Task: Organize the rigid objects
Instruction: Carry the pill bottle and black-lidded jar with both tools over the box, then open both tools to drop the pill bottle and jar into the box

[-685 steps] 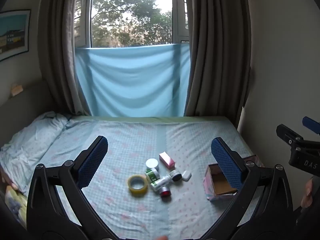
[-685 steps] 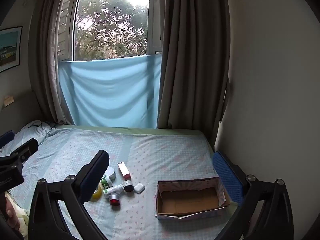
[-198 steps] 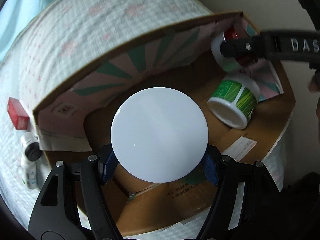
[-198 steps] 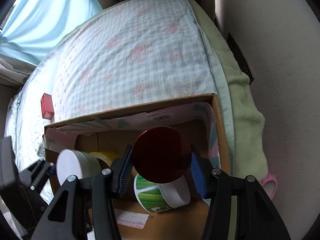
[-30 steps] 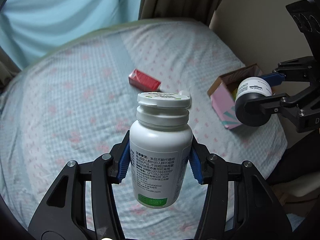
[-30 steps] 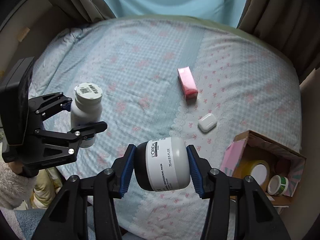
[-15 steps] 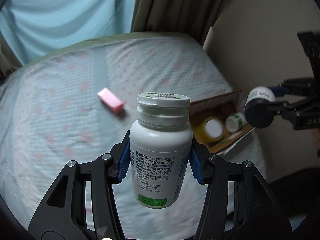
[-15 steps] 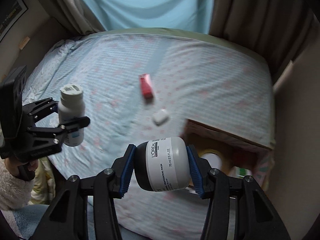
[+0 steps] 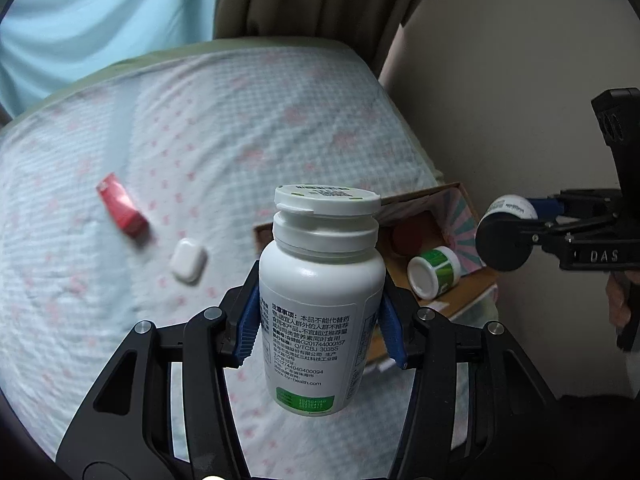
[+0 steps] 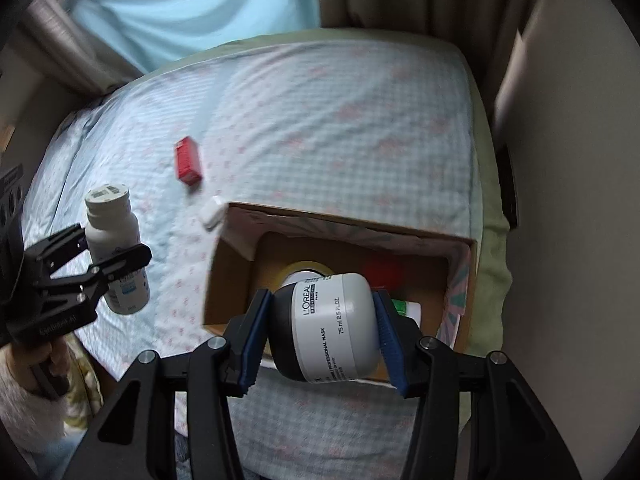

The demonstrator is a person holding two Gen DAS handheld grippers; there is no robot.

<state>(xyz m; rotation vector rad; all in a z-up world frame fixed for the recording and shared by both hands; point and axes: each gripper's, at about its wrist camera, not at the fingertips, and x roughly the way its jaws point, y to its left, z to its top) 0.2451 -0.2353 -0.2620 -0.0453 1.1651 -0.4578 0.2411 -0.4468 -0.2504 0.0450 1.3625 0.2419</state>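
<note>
My left gripper [image 9: 322,326] is shut on a white pill bottle [image 9: 320,304], held upright above the bed; it also shows in the right wrist view [image 10: 116,256]. My right gripper [image 10: 324,336] is shut on a grey and black L'Oreal jar [image 10: 328,328], held over the open cardboard box [image 10: 344,224]; the jar also shows in the left wrist view [image 9: 504,240]. In the box lie a green-labelled jar [image 9: 434,270], a red-lidded jar [image 10: 384,270] and a yellow tape roll [image 10: 304,268]. A red box [image 10: 187,160] and a white earbud case [image 9: 188,260] lie on the bed.
The bed [image 10: 320,112] has a checked sheet and ends at a wall [image 10: 568,160] on the right. Curtains [image 9: 320,8] and a blue cloth [image 10: 192,4] hang at the far end. The cardboard box sits at the bed's right edge.
Both grippers have moved right toward the box with their loads. The L'Oreal jar is now over the box opening. The pill bottle is closer to the box.
</note>
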